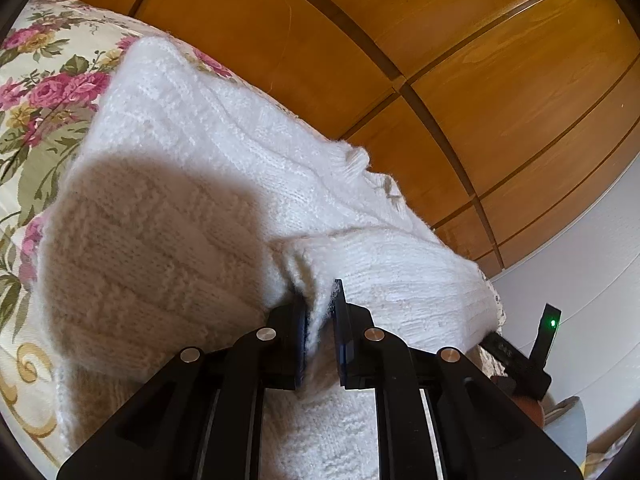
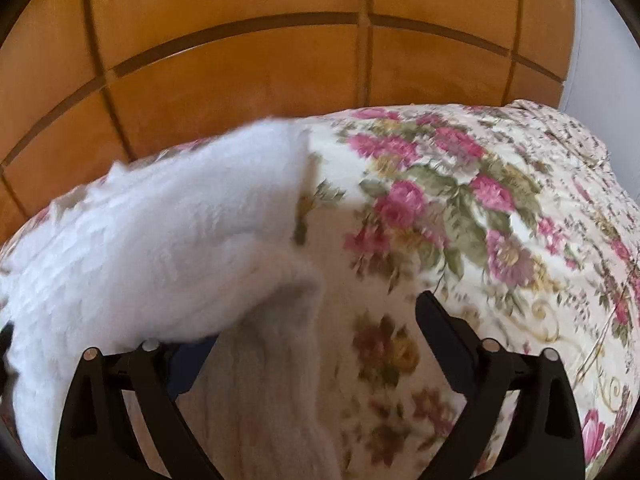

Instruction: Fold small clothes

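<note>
White cable-knit sweater (image 1: 208, 184), fuzzy, lying across centre frame on a floral bedspread (image 1: 36, 92). Left gripper (image 1: 320, 328) fingers pinch a sweater fold; right gripper (image 2: 316, 344) fingers spread wide, sweater draped over the left one.

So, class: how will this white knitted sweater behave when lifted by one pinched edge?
The white knitted sweater probably flops: it bunches where the left hand-held gripper pinches it. Likely light, being fluffy. Its fuzzy knit should resist slipping.
</note>
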